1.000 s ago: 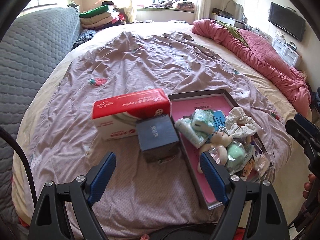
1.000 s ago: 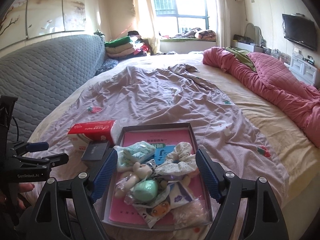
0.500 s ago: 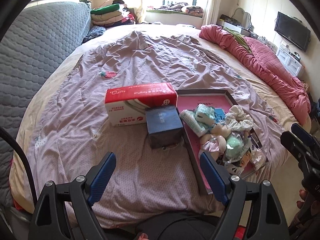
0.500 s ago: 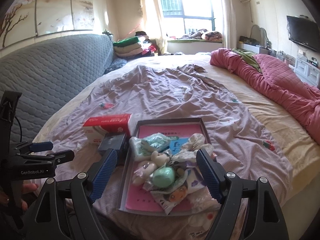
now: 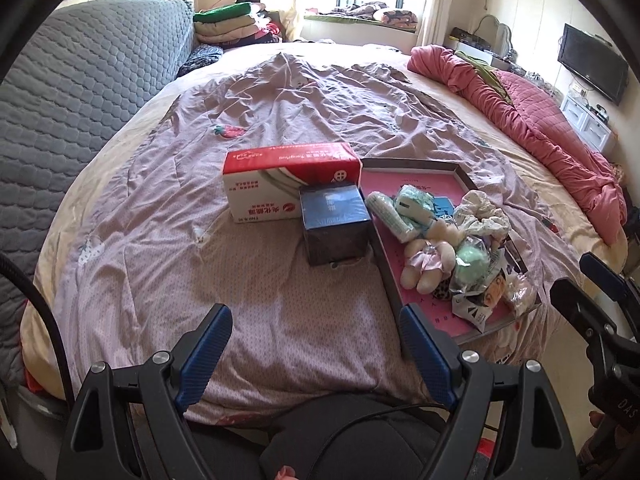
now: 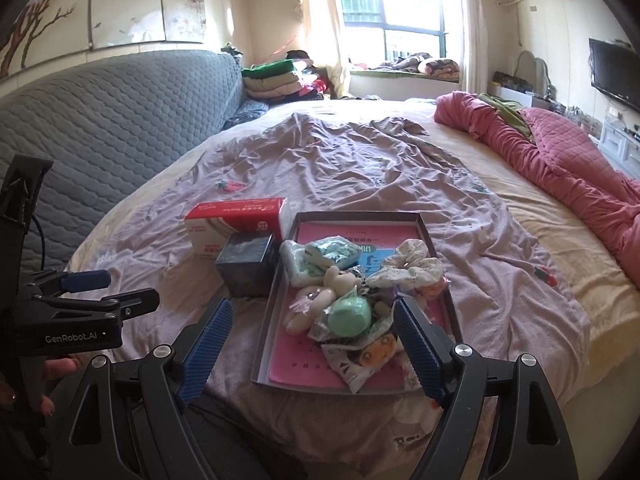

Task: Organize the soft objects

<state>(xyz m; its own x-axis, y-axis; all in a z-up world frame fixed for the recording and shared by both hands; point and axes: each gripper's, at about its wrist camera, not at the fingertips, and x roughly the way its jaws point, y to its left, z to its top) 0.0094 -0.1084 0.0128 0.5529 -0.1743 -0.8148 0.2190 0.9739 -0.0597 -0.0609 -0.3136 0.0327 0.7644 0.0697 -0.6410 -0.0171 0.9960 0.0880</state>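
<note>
From the left wrist, the left gripper (image 5: 316, 344) hangs spread wide and empty over the mauve bedspread (image 5: 248, 300). Ahead, a red tissue box (image 5: 288, 180) touches a dark blue box (image 5: 335, 230), beside the shallow tray (image 5: 408, 166).

From the right wrist, the right gripper (image 6: 312, 332) gapes empty above the tray's near end (image 6: 336, 386), where a plush doll (image 6: 320, 296), green ball (image 6: 349, 315) and scrunchie (image 6: 408, 270) lie heaped.
</note>
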